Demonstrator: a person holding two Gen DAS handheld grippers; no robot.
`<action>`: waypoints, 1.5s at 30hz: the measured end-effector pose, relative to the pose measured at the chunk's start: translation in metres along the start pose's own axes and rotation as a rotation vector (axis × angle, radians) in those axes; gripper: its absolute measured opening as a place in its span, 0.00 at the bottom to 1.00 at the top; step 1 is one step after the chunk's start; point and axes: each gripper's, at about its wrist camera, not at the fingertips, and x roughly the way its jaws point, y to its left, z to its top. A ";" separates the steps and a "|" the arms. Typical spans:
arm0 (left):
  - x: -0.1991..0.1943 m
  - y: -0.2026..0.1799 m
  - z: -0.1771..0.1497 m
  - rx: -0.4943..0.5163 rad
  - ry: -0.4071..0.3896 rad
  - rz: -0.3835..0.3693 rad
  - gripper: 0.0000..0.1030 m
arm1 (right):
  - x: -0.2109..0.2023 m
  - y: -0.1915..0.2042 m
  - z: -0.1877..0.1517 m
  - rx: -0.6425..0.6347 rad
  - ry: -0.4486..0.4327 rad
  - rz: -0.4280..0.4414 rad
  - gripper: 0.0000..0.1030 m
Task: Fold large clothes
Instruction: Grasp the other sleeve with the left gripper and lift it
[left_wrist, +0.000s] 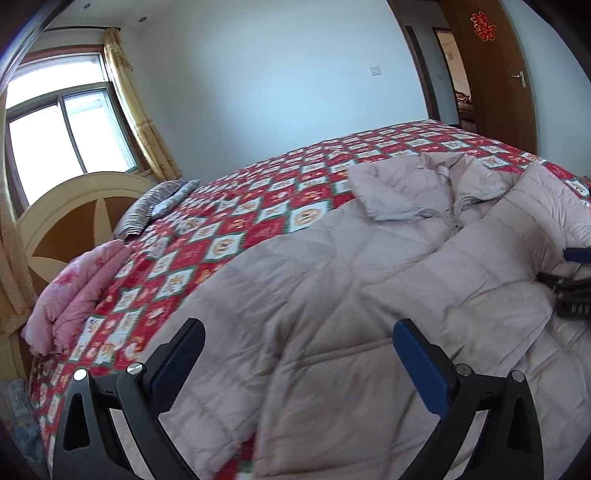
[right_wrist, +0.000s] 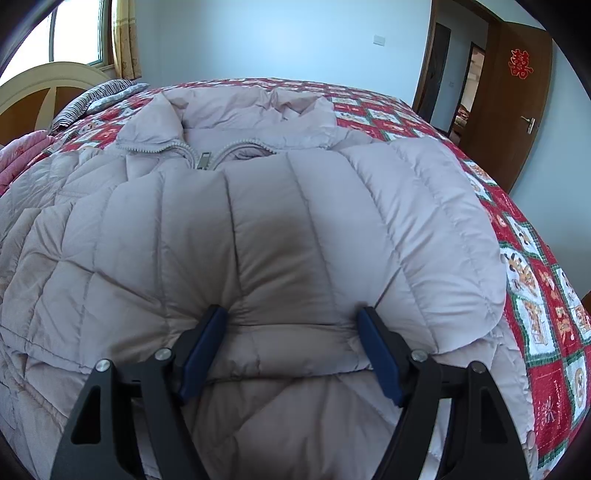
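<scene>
A large pale pink quilted puffer jacket (left_wrist: 332, 295) lies spread on the bed, collar and zipper toward the far side. My left gripper (left_wrist: 299, 332) is open and empty, just above the jacket's lower left part. My right gripper (right_wrist: 291, 314) is open, its blue fingertips (right_wrist: 216, 321) pressing into a folded-over puffy section, likely a sleeve, of the jacket (right_wrist: 288, 221). The jaws stand wide apart around the fabric, not clamped. The right gripper also shows at the right edge of the left wrist view (left_wrist: 569, 288).
The bed has a red patterned quilt (left_wrist: 236, 221). A folded pink blanket (left_wrist: 81, 291) and a striped pillow (left_wrist: 155, 206) lie by the headboard (left_wrist: 66, 221). A window and curtain are at the left, a wooden door (right_wrist: 517, 110) at the right.
</scene>
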 end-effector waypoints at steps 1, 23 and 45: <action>-0.004 0.018 -0.011 -0.002 0.009 0.033 0.99 | 0.000 0.000 0.000 0.001 -0.001 0.001 0.75; -0.024 0.205 -0.177 -0.414 0.229 0.108 0.18 | -0.006 0.001 -0.002 -0.005 -0.023 -0.019 0.76; -0.053 0.234 -0.071 -0.387 0.053 0.129 0.00 | -0.061 -0.022 -0.035 -0.007 -0.049 0.042 0.77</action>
